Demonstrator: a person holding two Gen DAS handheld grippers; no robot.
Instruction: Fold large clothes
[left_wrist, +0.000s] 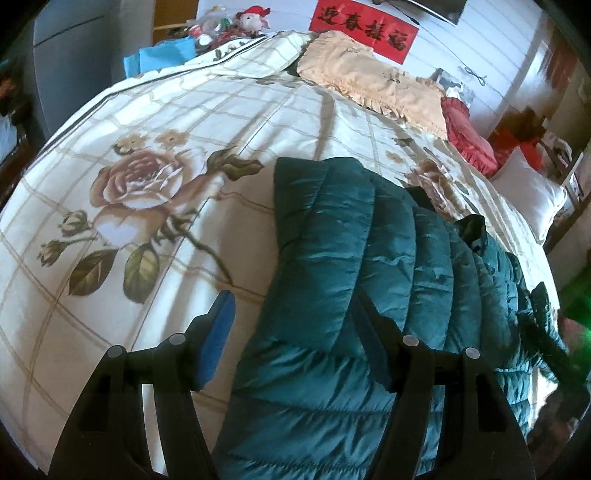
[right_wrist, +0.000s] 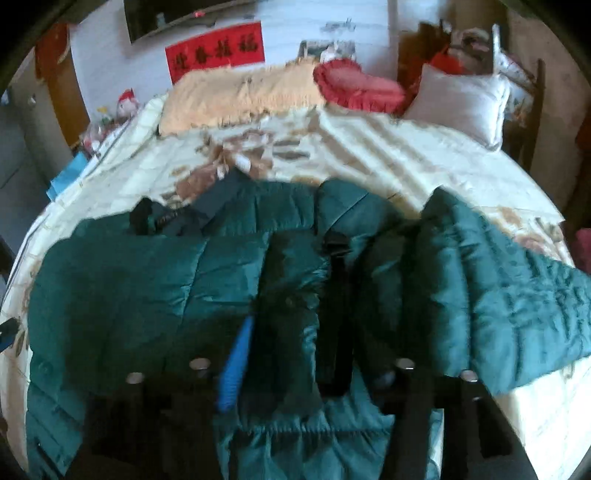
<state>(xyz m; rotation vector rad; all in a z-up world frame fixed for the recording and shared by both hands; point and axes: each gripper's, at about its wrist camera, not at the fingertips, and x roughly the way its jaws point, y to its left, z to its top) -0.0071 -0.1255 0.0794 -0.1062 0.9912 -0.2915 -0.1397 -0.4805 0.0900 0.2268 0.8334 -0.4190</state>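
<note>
Black left gripper (left_wrist: 295, 328) low in the frame, jaws apart astride a quilted teal puffer jacket (left_wrist: 354, 280) sleeve, not pinching; right gripper (right_wrist: 299, 354) likewise open. Jacket spread mid-frame across floral cream bedspread (left_wrist: 155, 122), likely for flat folding

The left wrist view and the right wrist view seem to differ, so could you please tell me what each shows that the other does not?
Only the left wrist view shows the large rose print on the bedspread beside the jacket. Only the right wrist view shows the jacket's far sleeve spread toward the bed's edge. Both show the teal puffer jacket, the red banner, the beige pillow and the red cushion.
</note>
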